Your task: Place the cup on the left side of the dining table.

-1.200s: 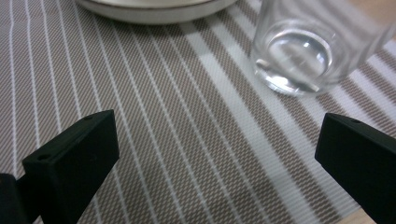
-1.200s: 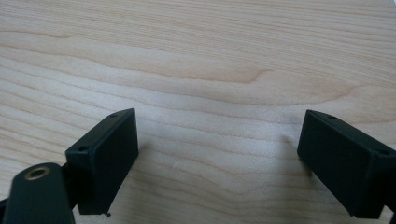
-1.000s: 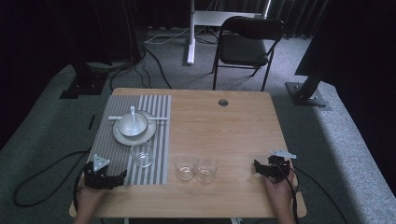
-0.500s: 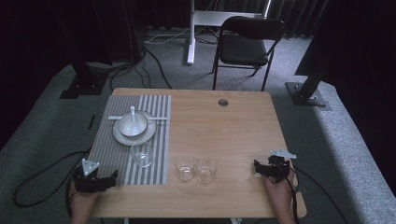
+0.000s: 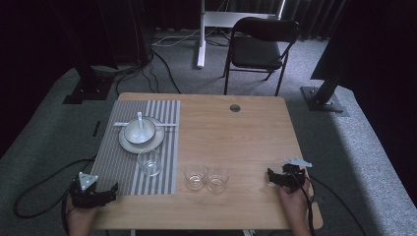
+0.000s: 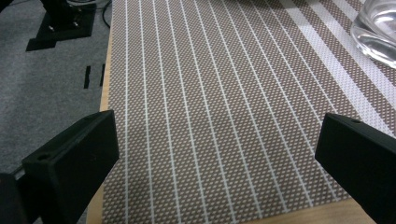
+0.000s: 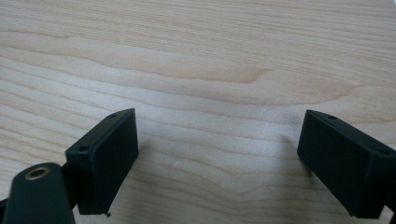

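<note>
The room is dark, with grey carpet and a black folding chair [image 5: 263,46] at the upper middle of the frame; below it the wooden surface [image 5: 246,132] carries a striped placemat [image 5: 135,157] at its left; on the mat sit a plate [image 5: 129,142] with a bowl [image 5: 139,131], and lower down a glass [image 5: 149,162], nearest the left claw [image 5: 109,191]; two more glasses [image 5: 206,178] stand lower centre; both claws are spread and empty, the right claw [image 5: 270,177] at lower right; a hasty reach could, I judge, tip the glass, since its wall is smooth.
</note>
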`<state>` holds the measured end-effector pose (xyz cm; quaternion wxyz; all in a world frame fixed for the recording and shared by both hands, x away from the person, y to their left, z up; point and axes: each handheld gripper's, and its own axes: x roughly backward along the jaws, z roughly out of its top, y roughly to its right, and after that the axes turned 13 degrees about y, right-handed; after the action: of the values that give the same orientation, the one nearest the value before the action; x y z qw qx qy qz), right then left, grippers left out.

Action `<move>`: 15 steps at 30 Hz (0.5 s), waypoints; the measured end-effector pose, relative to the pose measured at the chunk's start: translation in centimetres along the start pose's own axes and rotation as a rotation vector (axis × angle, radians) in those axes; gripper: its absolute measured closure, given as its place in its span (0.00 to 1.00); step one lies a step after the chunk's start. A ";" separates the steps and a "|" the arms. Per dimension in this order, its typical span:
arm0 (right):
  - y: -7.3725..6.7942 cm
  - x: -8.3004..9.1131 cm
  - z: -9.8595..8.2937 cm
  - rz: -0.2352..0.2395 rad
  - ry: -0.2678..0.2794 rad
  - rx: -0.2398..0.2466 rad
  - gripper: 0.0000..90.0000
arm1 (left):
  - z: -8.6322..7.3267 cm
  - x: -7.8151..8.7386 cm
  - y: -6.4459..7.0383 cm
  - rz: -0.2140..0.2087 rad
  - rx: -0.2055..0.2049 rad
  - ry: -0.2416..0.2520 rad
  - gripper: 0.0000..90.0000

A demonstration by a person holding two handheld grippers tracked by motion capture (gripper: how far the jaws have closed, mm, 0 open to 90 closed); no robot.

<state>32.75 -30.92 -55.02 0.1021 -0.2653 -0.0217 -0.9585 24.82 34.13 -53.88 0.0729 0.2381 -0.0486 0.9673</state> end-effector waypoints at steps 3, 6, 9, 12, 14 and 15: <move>0.0 0.0 0.0 0.000 0.000 0.000 0.13 | -0.2 0.2 -0.3 0.012 -0.009 0.003 0.00; 0.0 0.0 0.0 0.000 0.000 0.000 0.13 | -0.4 0.4 -0.6 0.027 -0.004 0.010 0.00; 0.0 0.0 0.0 0.000 0.000 -0.001 0.13 | -0.7 0.4 -0.8 0.034 0.000 0.002 0.00; 0.0 0.0 0.0 0.000 0.000 -0.001 0.13 | -0.7 0.5 -0.9 0.037 -0.006 0.007 0.00; 0.0 0.0 0.0 0.000 0.000 -0.001 0.13 | -0.8 0.5 -1.0 0.036 -0.009 0.011 0.00; 0.0 0.0 0.0 0.000 0.000 -0.001 0.13 | -0.8 0.5 -1.0 0.033 -0.010 0.010 0.00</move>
<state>32.76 -30.92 -55.02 0.1020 -0.2655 -0.0213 -0.9585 24.18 35.23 -54.29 0.0582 0.2323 -0.0573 0.9692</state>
